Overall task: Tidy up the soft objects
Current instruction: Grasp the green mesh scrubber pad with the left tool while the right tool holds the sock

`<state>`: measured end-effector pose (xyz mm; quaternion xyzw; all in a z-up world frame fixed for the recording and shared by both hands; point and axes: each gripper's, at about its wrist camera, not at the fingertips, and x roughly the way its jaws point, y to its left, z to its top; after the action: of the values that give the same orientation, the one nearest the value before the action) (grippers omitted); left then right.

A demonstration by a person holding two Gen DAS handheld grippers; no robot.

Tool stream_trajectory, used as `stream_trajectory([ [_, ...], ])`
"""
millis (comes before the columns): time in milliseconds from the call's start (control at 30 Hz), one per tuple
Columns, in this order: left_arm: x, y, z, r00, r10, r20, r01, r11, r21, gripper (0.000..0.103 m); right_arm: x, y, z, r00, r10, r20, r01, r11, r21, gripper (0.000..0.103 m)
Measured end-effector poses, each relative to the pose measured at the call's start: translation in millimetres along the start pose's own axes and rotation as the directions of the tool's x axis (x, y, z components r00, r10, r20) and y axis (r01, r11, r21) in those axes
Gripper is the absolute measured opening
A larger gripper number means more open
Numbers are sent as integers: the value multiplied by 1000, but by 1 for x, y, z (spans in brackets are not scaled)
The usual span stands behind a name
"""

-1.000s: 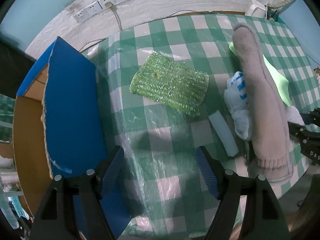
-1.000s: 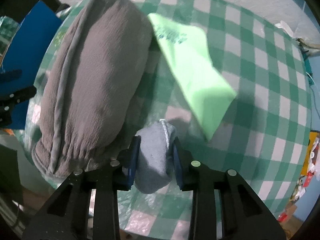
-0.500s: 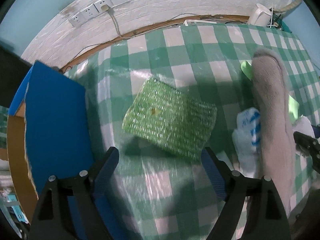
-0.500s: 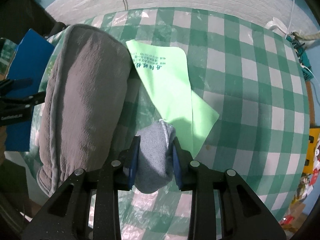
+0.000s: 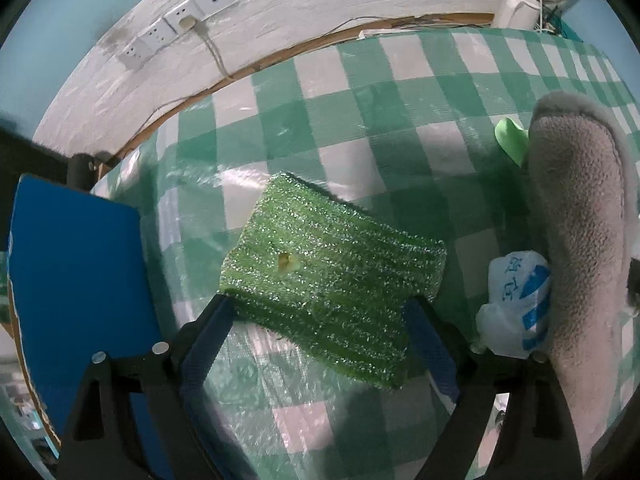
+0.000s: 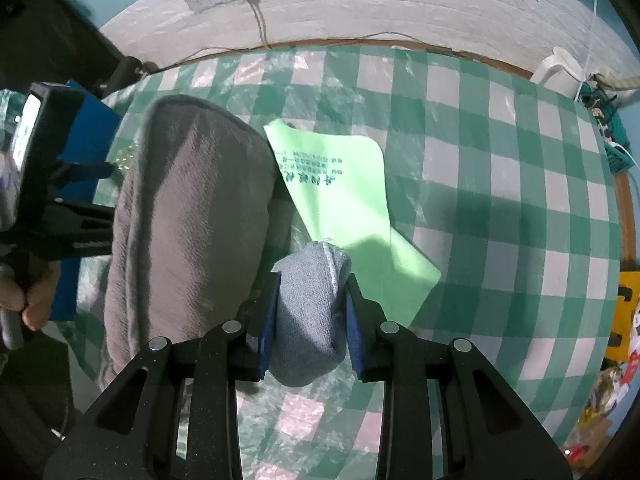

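Note:
A glittery green sponge [image 5: 332, 272] lies flat on the checked tablecloth [image 5: 400, 92]. My left gripper [image 5: 320, 304] points down at it, jaws opening wide. The sponge's near edge sits between the fingers, and the pads do not press on it. A long grey plush towel [image 5: 580, 216] lies to the right, with a white-and-blue plastic bag [image 5: 516, 304] against it. My right gripper [image 6: 314, 284] is shut on a rolled grey-blue cloth [image 6: 308, 332], held above the table beside the grey towel [image 6: 188, 216] and a light green sheet [image 6: 344, 200].
A blue-lidded cardboard box [image 5: 80, 280] stands at the table's left edge. Wall sockets [image 5: 176, 28] and a cable run along the white wall behind. A white kettle [image 5: 516, 8] sits at the far right corner. A person's hand [image 6: 24, 300] holds the left gripper.
My left gripper has moved forward and down onto the green sponge, and its jaws have widened around the sponge's near edge. My right gripper has drifted slightly with the grey-blue cloth still gripped.

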<state>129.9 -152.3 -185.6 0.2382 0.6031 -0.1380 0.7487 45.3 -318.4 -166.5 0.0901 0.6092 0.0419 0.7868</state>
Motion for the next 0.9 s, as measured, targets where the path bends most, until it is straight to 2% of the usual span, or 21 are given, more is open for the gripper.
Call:
stream_trajectory([
  [100, -1, -2, -2, 1000, -3, 20, 3, 1000, 14, 90, 0, 2, 0, 1000, 4, 0, -4, 1000, 2, 29],
  [200, -3, -2, -6, 999, -13, 47, 12, 1000, 22, 82, -3, -1, -2, 1000, 3, -3, -3, 1000, 2, 29],
  [300, -4, -3, -7, 997, -55, 50, 54, 998, 32, 62, -6, -2, -4, 1000, 2, -5, -2, 1000, 2, 29],
  [367, -5, -5, -7, 995, -83, 48, 81, 996, 43, 40, -7, 0, -2, 1000, 1, -2, -1, 1000, -1, 29],
  [467, -7, -10, -9, 995, -92, 44, 90, 995, 53, 19, -9, 3, -1, 1000, -3, 3, 3, 1000, -8, 29],
  [567, -9, -14, -13, 997, -58, 59, 54, 996, 69, 13, -10, 4, -2, 1000, -9, 8, 9, 1000, -12, 29],
  [900, -26, -7, -29, 997, -19, 79, 15, 999, 50, 13, -25, 14, 0, 999, -19, 36, 20, 999, -32, 29],
])
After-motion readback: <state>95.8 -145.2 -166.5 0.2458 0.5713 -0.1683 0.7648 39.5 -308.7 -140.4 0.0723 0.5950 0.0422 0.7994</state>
